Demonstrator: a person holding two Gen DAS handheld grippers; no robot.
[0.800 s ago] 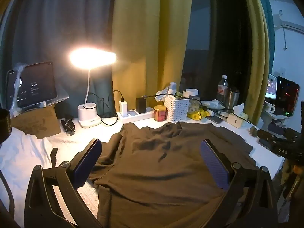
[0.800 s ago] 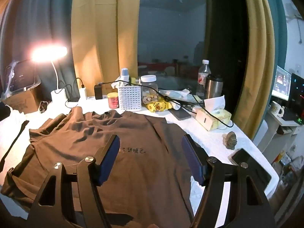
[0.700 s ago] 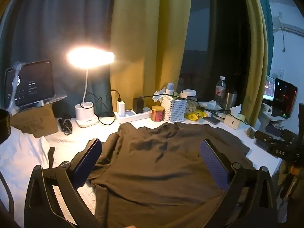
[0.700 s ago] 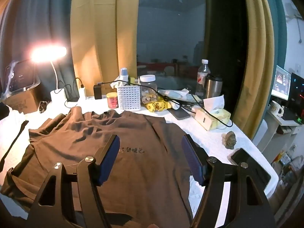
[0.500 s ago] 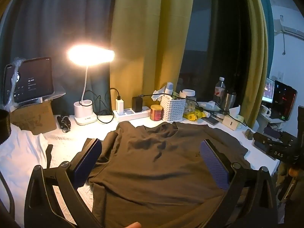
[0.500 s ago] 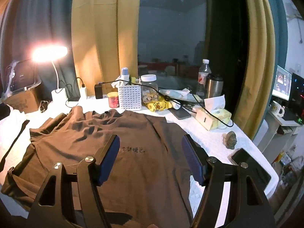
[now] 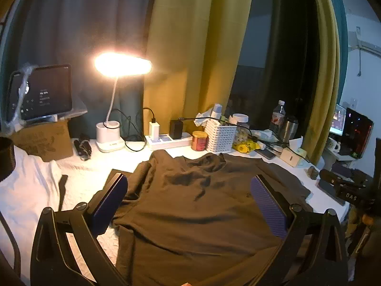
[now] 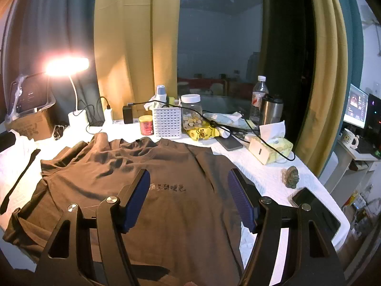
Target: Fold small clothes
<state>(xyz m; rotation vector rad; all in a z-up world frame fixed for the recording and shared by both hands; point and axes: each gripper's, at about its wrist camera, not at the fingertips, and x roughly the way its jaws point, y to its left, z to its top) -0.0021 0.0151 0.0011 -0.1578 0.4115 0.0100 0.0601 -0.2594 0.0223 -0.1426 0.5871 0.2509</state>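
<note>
A dark brown T-shirt lies spread, a little wrinkled, on the white-covered table, collar toward the far clutter. It also shows in the right wrist view, with small dark lettering on the chest. My left gripper is open and empty, held above the shirt's near half, blue pads wide apart. My right gripper is open and empty above the shirt's chest. The shirt's near hem is hidden behind the gripper bodies.
Along the back stand a lit desk lamp, a power strip, a red can, a white basket, a jar, bottles and a tissue box. A phone and a small figurine lie near the right edge. A cardboard box stands at the left.
The left gripper has drawn back and risen slightly, so the shirt and the table look a bit farther and lower. The right view is nearly unchanged. Both grippers stay open.
</note>
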